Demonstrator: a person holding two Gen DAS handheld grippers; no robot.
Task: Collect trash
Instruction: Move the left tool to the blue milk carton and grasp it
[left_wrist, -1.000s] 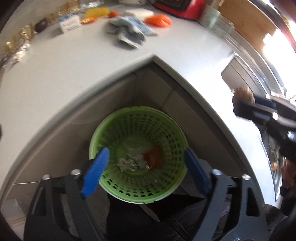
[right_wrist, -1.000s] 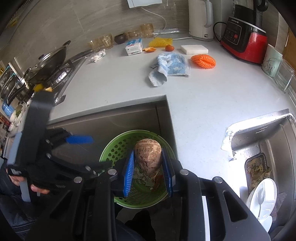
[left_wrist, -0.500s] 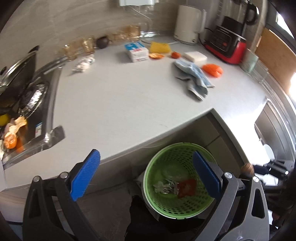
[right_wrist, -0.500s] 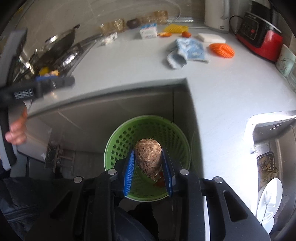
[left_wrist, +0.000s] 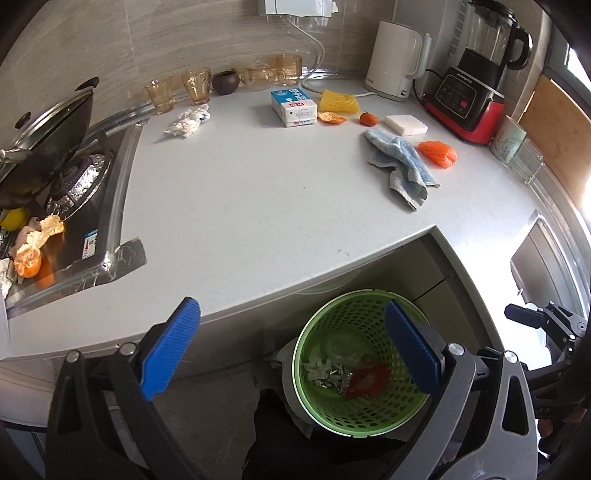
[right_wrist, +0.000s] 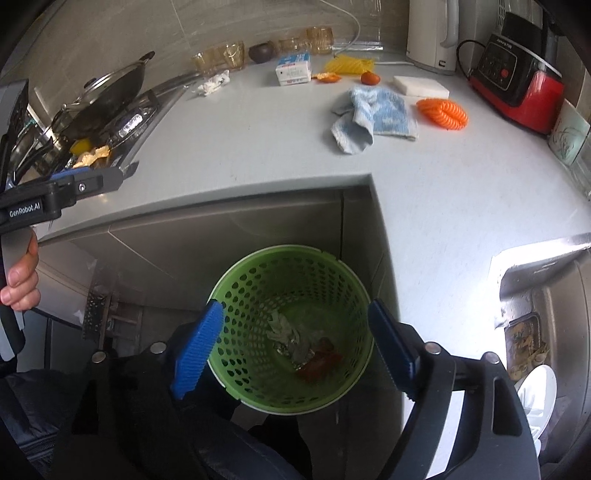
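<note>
A green perforated basket (right_wrist: 251, 295) stands on the floor under the counter corner, holding foil scraps (right_wrist: 291, 347) and a red wrapper (right_wrist: 321, 362). My right gripper (right_wrist: 295, 306) hangs right above it, its jaws opening, with nothing between the blue pads. The brown root it carried shows in neither view. My left gripper (left_wrist: 290, 310) is open and empty, up over the counter's front edge, with the basket (left_wrist: 369, 417) below its right finger. On the counter lie a crumpled tissue (left_wrist: 188, 120), an orange peel (left_wrist: 331, 117) and a milk carton (left_wrist: 294, 107).
A blue cloth (left_wrist: 402, 162), orange coil scrubber (left_wrist: 437, 153), sponge (left_wrist: 405, 124), kettle (left_wrist: 395, 59) and red blender (left_wrist: 472, 92) sit at the counter's back right. A wok (left_wrist: 44, 140) on the stove and more peel (left_wrist: 33, 243) are at the left. The sink (right_wrist: 546, 295) lies right.
The right gripper's jaws have spread apart and the brown root is gone from between them. The left gripper rose and swung from over the basket toward the counter.
</note>
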